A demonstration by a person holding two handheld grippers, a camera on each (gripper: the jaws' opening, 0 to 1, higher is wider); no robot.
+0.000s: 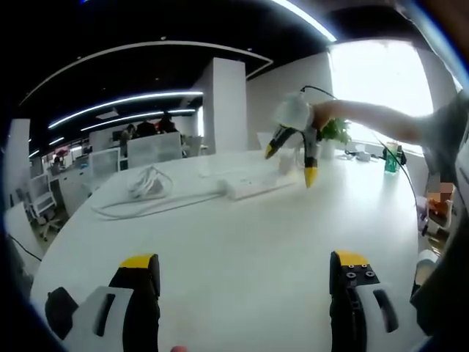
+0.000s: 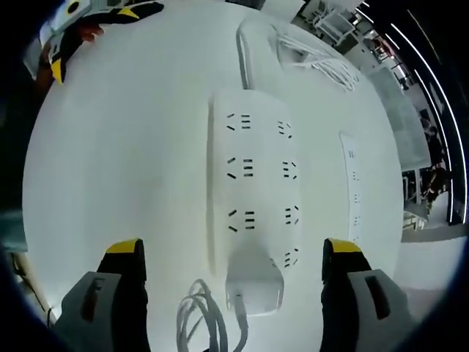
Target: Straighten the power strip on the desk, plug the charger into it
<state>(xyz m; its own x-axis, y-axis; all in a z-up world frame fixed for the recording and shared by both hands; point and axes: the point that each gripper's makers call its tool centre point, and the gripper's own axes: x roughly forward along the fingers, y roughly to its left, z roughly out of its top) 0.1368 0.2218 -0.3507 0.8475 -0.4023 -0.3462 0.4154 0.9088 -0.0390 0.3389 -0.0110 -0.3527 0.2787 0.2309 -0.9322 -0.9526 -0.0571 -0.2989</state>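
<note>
A white power strip [image 2: 253, 176] with two rows of sockets lies flat on the white desk [image 2: 124, 169]. A white charger block [image 2: 254, 282] sits on its near end, and a white cord [image 2: 205, 315] runs off beside it. My right gripper [image 2: 233, 249] hangs open above the strip, one jaw on each side, holding nothing. In the left gripper view the strip [image 1: 249, 187] lies far across the desk with the right gripper [image 1: 291, 164] over its right end. My left gripper [image 1: 245, 260] is open and empty, low over the near desk.
A loose coil of white cable [image 1: 146, 180] lies left of the strip, also seen as the cable [image 2: 315, 55]. A narrow white slotted bar [image 2: 352, 191] lies beside the strip. A green bottle [image 1: 390, 158] and a plant [image 1: 337, 132] stand at the far right. Office desks and people sit behind.
</note>
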